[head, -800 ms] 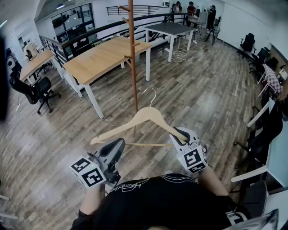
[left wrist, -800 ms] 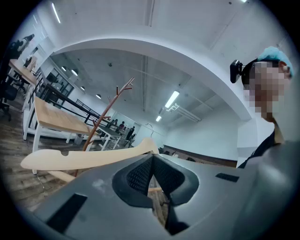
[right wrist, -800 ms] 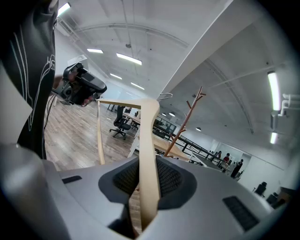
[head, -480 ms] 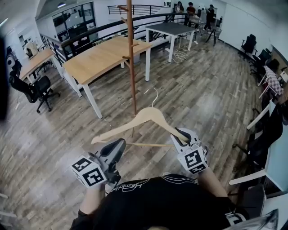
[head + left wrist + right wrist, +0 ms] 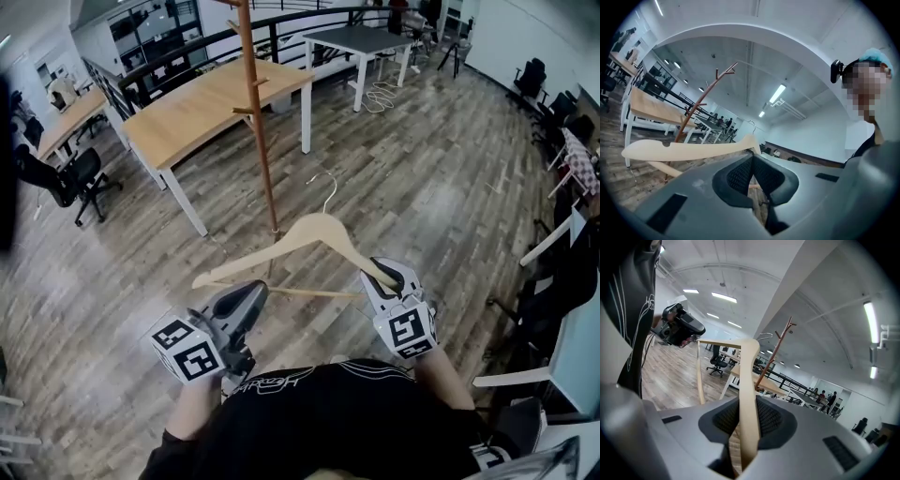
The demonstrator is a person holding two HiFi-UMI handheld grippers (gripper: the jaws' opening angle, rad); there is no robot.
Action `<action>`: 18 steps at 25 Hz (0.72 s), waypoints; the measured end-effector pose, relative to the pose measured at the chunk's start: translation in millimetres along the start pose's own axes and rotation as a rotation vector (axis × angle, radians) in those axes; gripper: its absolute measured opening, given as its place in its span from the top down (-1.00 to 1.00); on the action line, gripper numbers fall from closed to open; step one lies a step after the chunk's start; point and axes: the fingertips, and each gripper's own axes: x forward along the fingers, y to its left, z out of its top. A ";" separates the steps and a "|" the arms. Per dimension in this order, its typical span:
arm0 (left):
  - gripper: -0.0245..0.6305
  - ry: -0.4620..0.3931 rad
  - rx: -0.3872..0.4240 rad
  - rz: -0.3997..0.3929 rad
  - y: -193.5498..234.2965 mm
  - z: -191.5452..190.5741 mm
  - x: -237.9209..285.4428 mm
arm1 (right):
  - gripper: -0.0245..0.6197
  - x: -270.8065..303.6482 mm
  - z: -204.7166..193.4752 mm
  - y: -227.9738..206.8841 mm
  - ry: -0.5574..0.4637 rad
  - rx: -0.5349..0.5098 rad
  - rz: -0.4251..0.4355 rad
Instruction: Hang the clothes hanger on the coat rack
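A light wooden clothes hanger (image 5: 300,242) with a metal hook (image 5: 326,190) is held level in front of me. My right gripper (image 5: 382,275) is shut on the end of its right arm, and in the right gripper view the wooden arm (image 5: 750,380) runs between the pads of that gripper (image 5: 747,401). My left gripper (image 5: 246,298) is shut with nothing in it, just below the hanger's left arm (image 5: 693,149). The brown coat rack (image 5: 258,122) stands on the floor beyond the hanger, also seen as a coat rack (image 5: 701,105) with pegs at its top.
A long wooden desk (image 5: 206,103) stands left of the rack and a grey table (image 5: 366,42) behind it. Office chairs sit at the left (image 5: 66,183) and along the right side (image 5: 562,244). A railing and several people are at the far back.
The head view has shifted, so the rack now sits further left and leans more in the picture. The hanger and both grippers keep their arrangement and sit slightly higher.
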 end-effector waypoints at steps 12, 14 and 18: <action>0.90 0.055 0.045 -0.059 -29.3 -2.5 163.3 | 0.56 -8.7 -80.2 -129.9 0.016 0.014 -0.055; 0.90 0.054 0.056 -0.069 -36.0 -2.5 183.0 | 0.56 -11.9 -90.6 -149.4 0.015 0.016 -0.068; 0.90 0.081 0.074 -0.077 -39.8 -5.3 206.4 | 0.56 -16.4 -103.4 -174.2 0.017 0.034 -0.093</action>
